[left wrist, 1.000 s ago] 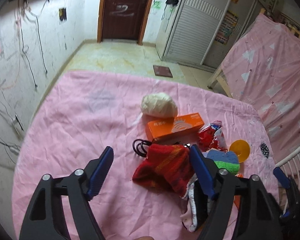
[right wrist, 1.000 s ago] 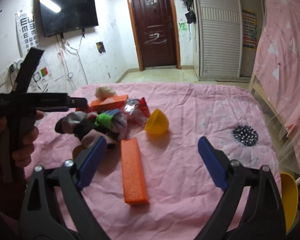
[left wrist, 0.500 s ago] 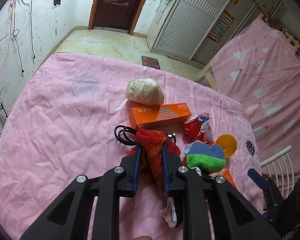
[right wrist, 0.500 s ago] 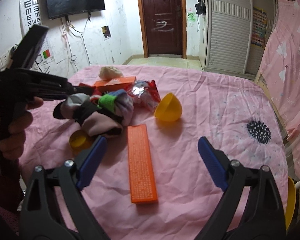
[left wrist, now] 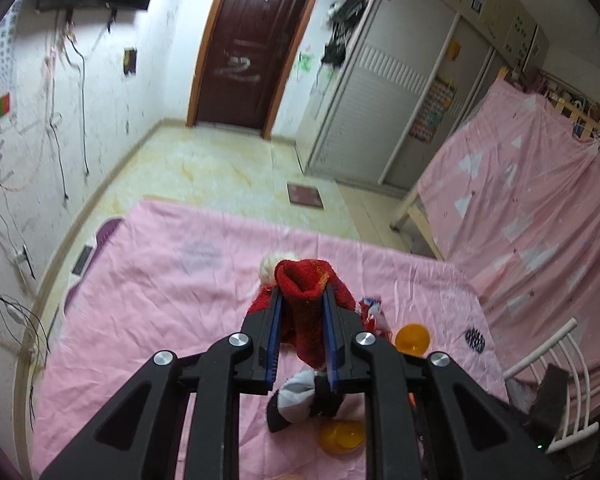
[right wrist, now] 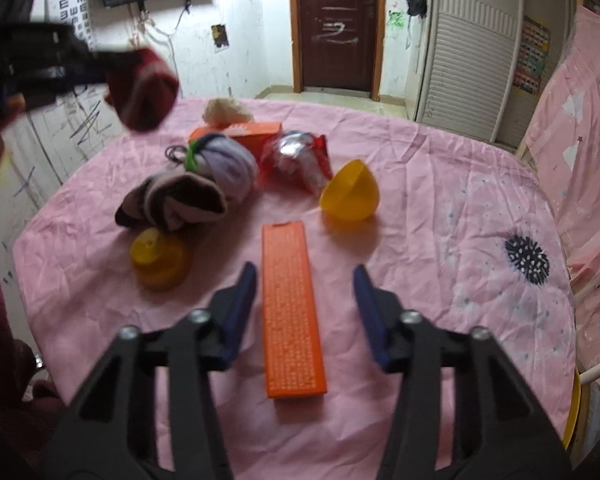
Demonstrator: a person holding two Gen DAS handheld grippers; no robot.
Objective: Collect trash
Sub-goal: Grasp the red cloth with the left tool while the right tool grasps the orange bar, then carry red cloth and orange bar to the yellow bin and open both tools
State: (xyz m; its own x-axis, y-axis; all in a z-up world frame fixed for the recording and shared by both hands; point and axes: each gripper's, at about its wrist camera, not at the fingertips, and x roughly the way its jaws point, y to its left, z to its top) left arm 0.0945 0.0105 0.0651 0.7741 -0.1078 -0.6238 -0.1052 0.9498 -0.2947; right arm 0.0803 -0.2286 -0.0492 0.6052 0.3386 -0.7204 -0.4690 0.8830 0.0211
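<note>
My left gripper [left wrist: 300, 300] is shut on a red knitted sock [left wrist: 306, 300] and holds it up above the pink table; the same sock shows in the right wrist view [right wrist: 142, 88], lifted at the upper left. My right gripper [right wrist: 304, 280] is open and empty, its fingers on either side of a long orange box [right wrist: 290, 316] that lies flat on the table. A red and silver snack wrapper [right wrist: 296, 156], a second orange box [right wrist: 244, 132], a crumpled cream paper ball [right wrist: 226, 110] and a pile of rolled socks [right wrist: 192, 188] lie further back.
A yellow half shell [right wrist: 350, 196] and a yellow cap [right wrist: 158, 258] lie on the pink tablecloth [right wrist: 440, 280]. A black spiky ball [right wrist: 526, 260] lies at the right. A white chair [left wrist: 556, 364] stands at the table's right edge. A black cable [right wrist: 174, 154] lies beside the socks.
My left gripper closed on the red sock and lifted it off the pile. My right gripper moved forward over the long orange box and its fingers narrowed.
</note>
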